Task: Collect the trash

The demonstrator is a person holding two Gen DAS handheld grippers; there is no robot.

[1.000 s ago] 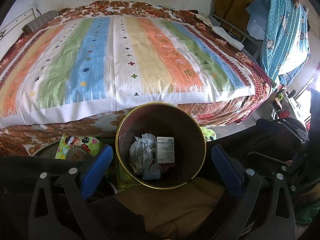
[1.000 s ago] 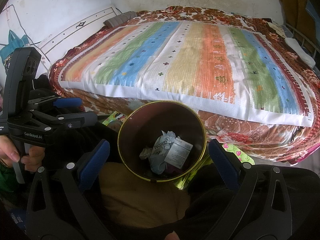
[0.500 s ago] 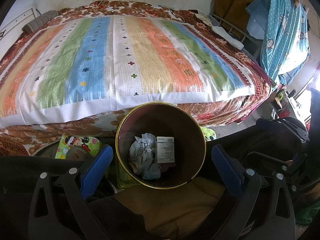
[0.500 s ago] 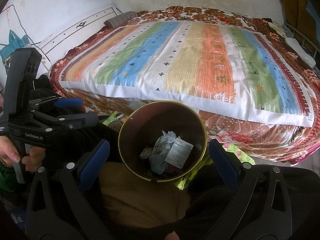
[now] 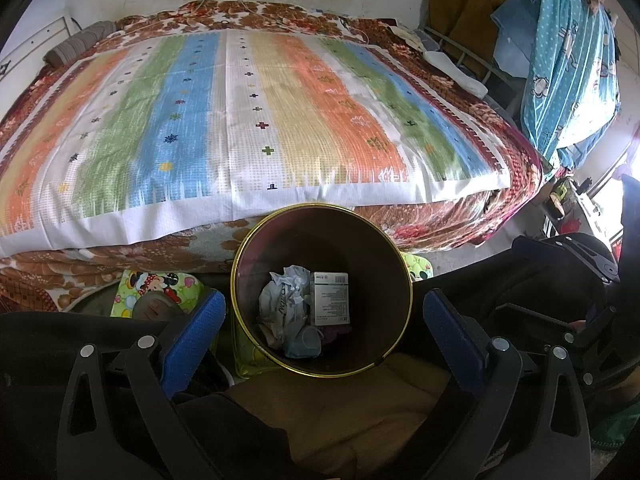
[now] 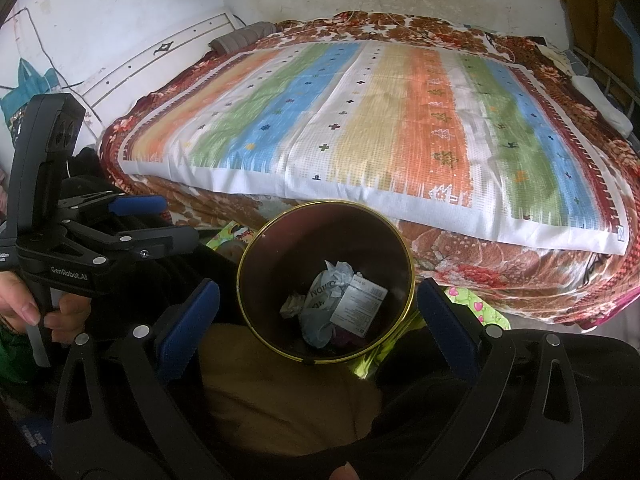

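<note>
Nothing moved; striped bedspread [image 5: 256, 120] behind trash bin [image 5: 240, 280].

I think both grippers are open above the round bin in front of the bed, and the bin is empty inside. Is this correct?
Not quite: the bin is not empty. The left wrist view shows crumpled paper and a small white box lying at its bottom. The rest holds: the left gripper and the right gripper are both open above the bin, which stands in front of the bed.
</note>
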